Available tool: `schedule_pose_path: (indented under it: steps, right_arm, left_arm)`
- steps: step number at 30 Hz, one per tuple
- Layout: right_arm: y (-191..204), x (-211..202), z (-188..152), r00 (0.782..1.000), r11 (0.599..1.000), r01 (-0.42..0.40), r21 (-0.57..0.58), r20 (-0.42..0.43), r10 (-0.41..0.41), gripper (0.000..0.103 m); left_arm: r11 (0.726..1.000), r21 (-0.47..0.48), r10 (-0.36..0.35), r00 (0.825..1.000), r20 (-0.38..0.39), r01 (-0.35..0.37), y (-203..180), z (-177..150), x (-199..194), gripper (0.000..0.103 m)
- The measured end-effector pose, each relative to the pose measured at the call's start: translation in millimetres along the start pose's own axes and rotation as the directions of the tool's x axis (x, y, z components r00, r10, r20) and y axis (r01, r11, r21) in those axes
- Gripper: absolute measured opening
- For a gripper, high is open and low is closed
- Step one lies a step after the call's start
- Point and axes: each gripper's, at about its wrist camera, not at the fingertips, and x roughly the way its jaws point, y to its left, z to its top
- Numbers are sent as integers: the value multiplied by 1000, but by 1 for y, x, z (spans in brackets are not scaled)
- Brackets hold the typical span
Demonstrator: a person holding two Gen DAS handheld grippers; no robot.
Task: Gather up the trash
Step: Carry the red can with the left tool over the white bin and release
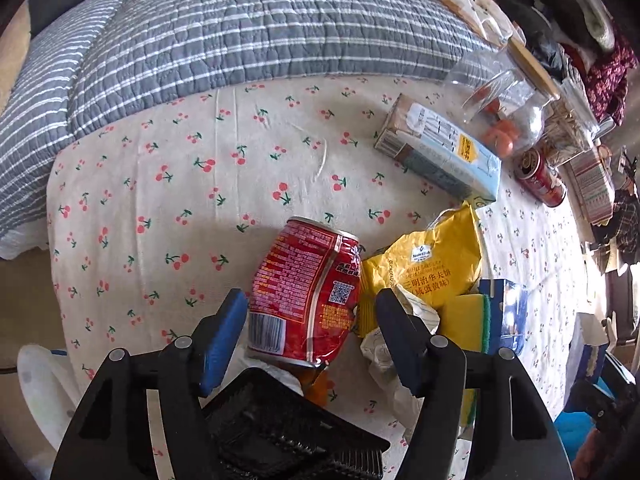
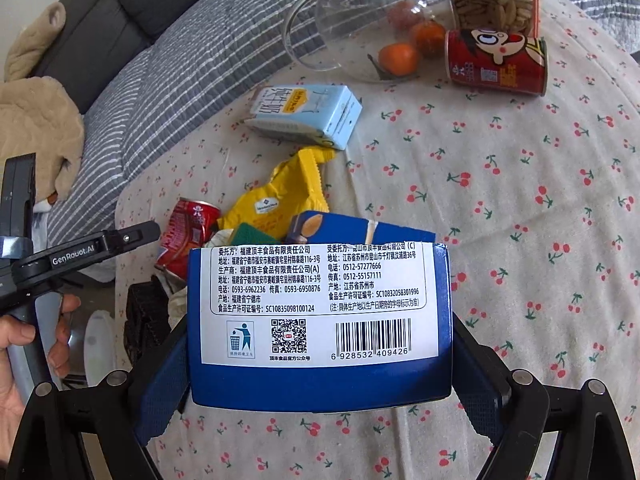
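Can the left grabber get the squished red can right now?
Probably yes. The left gripper is open with the dented red can already lying between its fingers, nothing blocking it. The yellow wrapper and crumpled paper crowd one finger, so it may snag them.

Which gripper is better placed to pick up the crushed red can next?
Left. The left gripper is open with the crushed red can already between its fingers, while the right gripper is occupied, shut on the blue box.
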Motion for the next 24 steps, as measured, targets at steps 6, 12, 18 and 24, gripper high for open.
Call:
schedule_pose_path:
  steps: [6, 12, 18, 24]
  right_arm:
    - [-28, -1, 7, 1000, 999, 31, 38, -1, -31, 95]
    - [-40, 0, 10, 999, 996, 36, 81, -7, -35, 95]
    - [-20, -3, 7, 1000, 998, 11, 60, 9, -12, 95]
    - [7, 0, 6, 1000, 999, -17, 41, 15, 16, 95]
  left_arm:
    - [999, 6, 45, 999, -17, -45, -3, -5, 23, 66]
    - [1000, -9, 2, 997, 71, -1, 10, -14, -8, 29]
    - [999, -34, 37, 990, 133, -33, 32, -29, -39, 29]
    - [993, -118, 18, 975, 222, 9, 60, -45, -77, 29]
